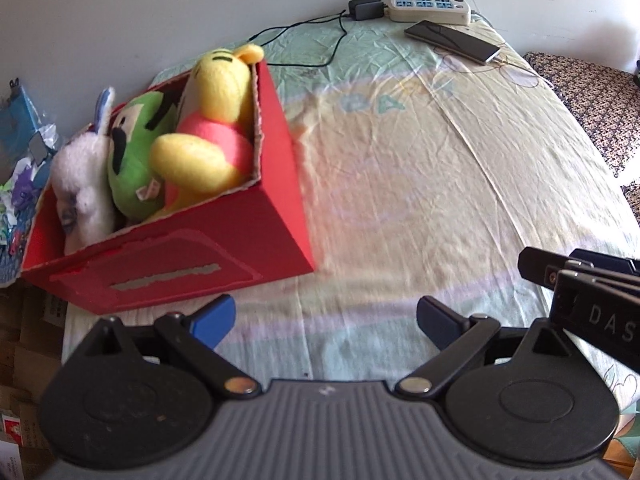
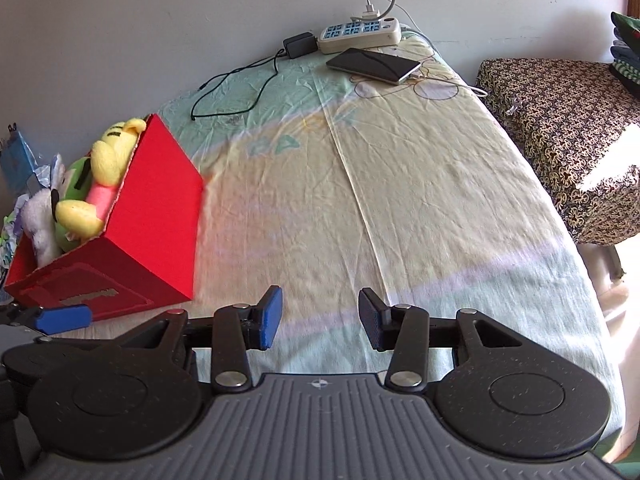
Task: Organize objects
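Note:
A red cardboard box (image 1: 280, 184) stands on the bed at the left. Inside it are a yellow bear plush (image 1: 216, 92), a green plush (image 1: 136, 152) and a white plush (image 1: 80, 184). My left gripper (image 1: 325, 308) hangs open over bare sheet, just right of the box's front corner, with nothing between its blue fingers. In the right wrist view the box (image 2: 160, 220) is at the left and my right gripper (image 2: 320, 296) is open and empty above the sheet. The right gripper's fingers (image 1: 536, 266) also show at the left view's right edge.
At the bed's far end lie a white power strip (image 1: 430, 6), a black adapter (image 1: 364, 8) with its cable and a dark phone (image 1: 452, 40). A patterned stool (image 2: 560, 132) stands to the right of the bed. Bags and clutter (image 1: 24, 168) sit left of the box.

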Demonstrator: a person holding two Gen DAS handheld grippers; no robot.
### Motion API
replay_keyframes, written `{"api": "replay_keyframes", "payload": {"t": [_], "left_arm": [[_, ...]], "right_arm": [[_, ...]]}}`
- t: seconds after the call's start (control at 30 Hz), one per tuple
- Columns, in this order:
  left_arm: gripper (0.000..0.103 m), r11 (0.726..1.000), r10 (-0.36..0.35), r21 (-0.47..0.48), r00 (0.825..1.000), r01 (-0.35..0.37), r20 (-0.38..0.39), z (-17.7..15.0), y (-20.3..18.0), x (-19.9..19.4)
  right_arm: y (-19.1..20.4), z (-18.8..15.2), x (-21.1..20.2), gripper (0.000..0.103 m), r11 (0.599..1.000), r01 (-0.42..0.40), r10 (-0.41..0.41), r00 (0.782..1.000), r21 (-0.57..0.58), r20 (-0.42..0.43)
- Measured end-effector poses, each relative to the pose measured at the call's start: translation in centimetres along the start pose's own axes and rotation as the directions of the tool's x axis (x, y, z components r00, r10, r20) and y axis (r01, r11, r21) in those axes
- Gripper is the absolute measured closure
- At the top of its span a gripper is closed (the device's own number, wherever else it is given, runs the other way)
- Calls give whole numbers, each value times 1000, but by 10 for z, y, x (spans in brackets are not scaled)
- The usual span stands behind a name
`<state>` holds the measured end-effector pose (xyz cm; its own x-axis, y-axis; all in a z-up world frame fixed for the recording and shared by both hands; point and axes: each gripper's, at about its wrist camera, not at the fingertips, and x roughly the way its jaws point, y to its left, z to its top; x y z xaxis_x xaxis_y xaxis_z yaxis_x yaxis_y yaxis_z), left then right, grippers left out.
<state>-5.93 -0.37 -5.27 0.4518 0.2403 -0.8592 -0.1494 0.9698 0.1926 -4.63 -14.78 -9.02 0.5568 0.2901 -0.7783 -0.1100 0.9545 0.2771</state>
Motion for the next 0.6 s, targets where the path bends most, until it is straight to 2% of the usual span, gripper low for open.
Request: {"api": "replay_keyframes", "payload": {"t": [0.3,0.6], "left_arm": [[6,999,21,-41,999,-23,-40,-11,24,6],[6,997,37,-63,999,-37,6,2,76,-10]], "right_arm": [[23,-6,5,57,999,9,-10,999,-34,-36],[77,10,1,57,997,-4,4,1000,-78,-3]]}}
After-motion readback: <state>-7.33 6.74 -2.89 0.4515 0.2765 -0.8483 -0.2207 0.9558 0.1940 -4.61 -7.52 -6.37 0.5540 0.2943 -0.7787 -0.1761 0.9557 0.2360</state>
